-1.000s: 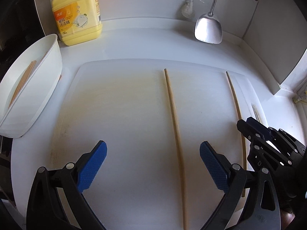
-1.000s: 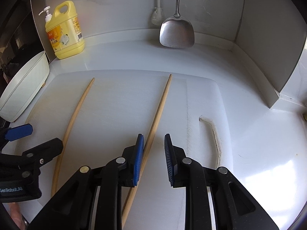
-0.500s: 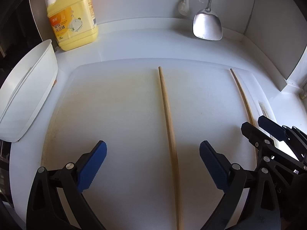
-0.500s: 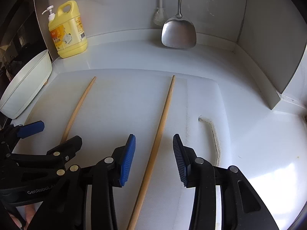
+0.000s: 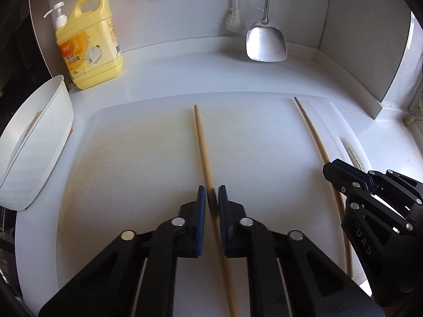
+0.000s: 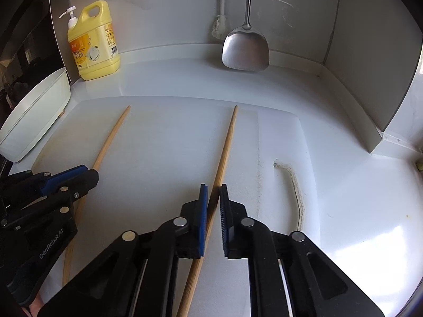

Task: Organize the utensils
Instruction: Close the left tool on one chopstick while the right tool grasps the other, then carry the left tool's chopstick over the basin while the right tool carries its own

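My left tool (image 5: 211, 198) and right tool (image 6: 213, 198) have each clamped a chopstick (image 5: 202, 142) (image 6: 226, 148) lying on the cutting board (image 5: 132, 158), with detergent bottle (image 5: 90, 45), white tub (image 5: 39, 142) and spatula (image 5: 265, 43) standing clear behind.

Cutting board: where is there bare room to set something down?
The white cutting board is bare between the white oblong tub and the left wooden chopstick, and between that and the right wooden chopstick. The near edge is crowded by both grippers.
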The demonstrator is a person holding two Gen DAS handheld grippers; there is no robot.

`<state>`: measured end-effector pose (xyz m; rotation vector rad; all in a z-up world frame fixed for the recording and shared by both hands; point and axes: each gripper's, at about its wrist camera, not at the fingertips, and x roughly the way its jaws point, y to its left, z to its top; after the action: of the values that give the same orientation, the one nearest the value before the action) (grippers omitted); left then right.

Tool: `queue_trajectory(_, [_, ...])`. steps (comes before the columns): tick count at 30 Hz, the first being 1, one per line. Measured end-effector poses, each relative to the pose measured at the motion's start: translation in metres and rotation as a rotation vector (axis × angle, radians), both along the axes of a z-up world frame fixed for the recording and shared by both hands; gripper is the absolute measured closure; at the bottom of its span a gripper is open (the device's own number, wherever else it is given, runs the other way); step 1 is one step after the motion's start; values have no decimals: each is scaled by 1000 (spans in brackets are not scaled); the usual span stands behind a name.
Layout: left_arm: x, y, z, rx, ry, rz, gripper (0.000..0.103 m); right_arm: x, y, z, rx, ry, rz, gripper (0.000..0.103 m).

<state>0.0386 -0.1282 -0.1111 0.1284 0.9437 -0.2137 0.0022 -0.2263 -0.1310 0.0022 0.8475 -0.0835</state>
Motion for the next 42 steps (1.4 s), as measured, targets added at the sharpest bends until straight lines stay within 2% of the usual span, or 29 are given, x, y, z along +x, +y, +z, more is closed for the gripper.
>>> queue_trajectory(5, [-1, 5, 2, -11, 44, 5, 96, -6, -5, 1, 58, 4, -25, 97])
queue_trajectory(9, [-6, 17, 9, -51, 80, 13, 96, -14, -7, 5, 122, 1, -43, 97])
queue_trajectory(13, [-17, 34, 32, -69, 58, 27, 96, -21, 1, 13, 155, -12, -32, 97])
queue_trajectory(18, [-29, 74, 69, -81, 10, 79, 96, -21, 28, 35, 165, -41, 31, 97])
queue_trajectory(24, [-35, 151, 104, -106, -33, 183, 96, -1, 85, 79, 189, -93, 139, 97])
queue_trajectory(30, [-14, 243, 127, -105, -89, 254, 96, 44, 172, 115, 208, -147, 249, 97])
queue_trajectory(37, [44, 344, 129, -88, -97, 263, 96, 110, 278, 118, 221, -125, 289, 97])
queue_trajectory(42, [83, 381, 111, -66, -48, 229, 95, 147, 323, 101, 244, -78, 275, 97])
